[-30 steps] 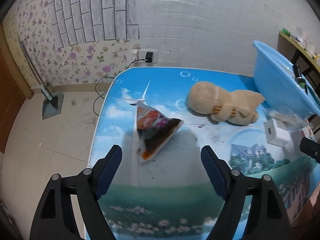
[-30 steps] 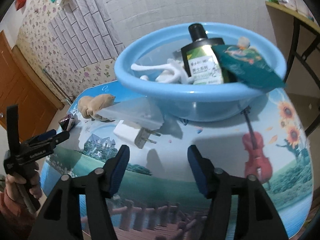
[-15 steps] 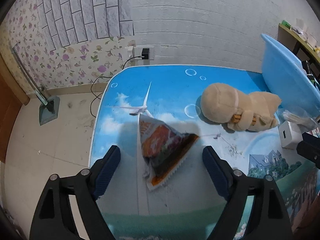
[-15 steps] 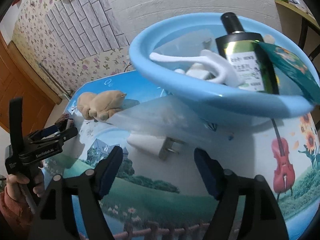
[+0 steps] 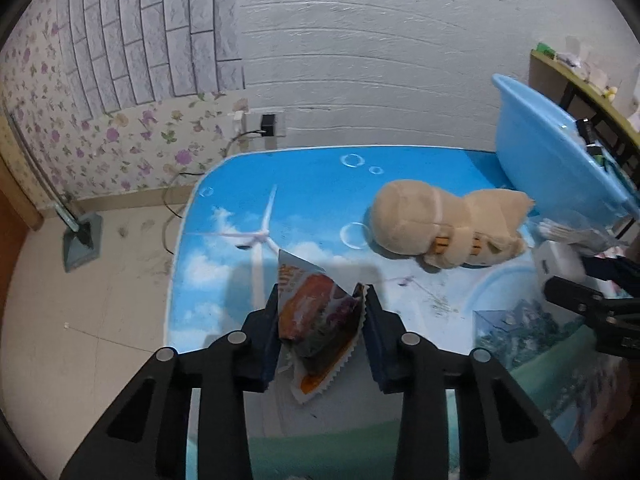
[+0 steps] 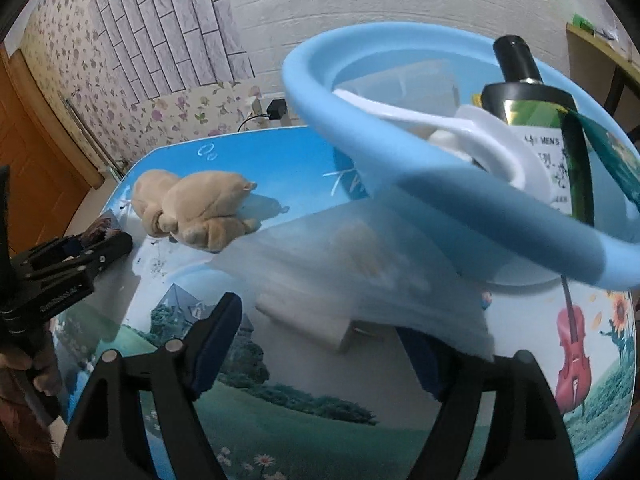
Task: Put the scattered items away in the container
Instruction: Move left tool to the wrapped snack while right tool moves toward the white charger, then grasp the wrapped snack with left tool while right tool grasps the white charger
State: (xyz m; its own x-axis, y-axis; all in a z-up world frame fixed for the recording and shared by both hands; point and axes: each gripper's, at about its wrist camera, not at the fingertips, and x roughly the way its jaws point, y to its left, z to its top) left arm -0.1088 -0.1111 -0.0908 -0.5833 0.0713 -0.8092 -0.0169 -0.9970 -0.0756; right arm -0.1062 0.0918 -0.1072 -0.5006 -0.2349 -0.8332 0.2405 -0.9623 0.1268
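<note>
Blue printed tabletop [image 5: 320, 176], glossy, with sky, windmill and meadow scenes, is seen under everything. A large round light-blue plastic basin [image 6: 440, 200] is set at its far right; inside it are lying a dark bottle with a green label and black cap [image 6: 532, 120], a white curved plastic piece [image 6: 480, 136] and a teal foil packet [image 6: 612, 156]. A tan plush toy [image 5: 444, 224] is laid on its side on the table, left of the basin and apart from it. A clear plastic bag [image 6: 360, 264] is draped against the basin's near wall, over a white plug adapter [image 6: 304, 312]. The right gripper [image 6: 320, 344] is held with jaws spread wide either side of the adapter, not touching it. An orange-and-dark crinkled snack packet [image 5: 320, 320] lies at the table's near left; the left gripper [image 5: 322, 320] is closing on it, both pads pressed against its edges.
</note>
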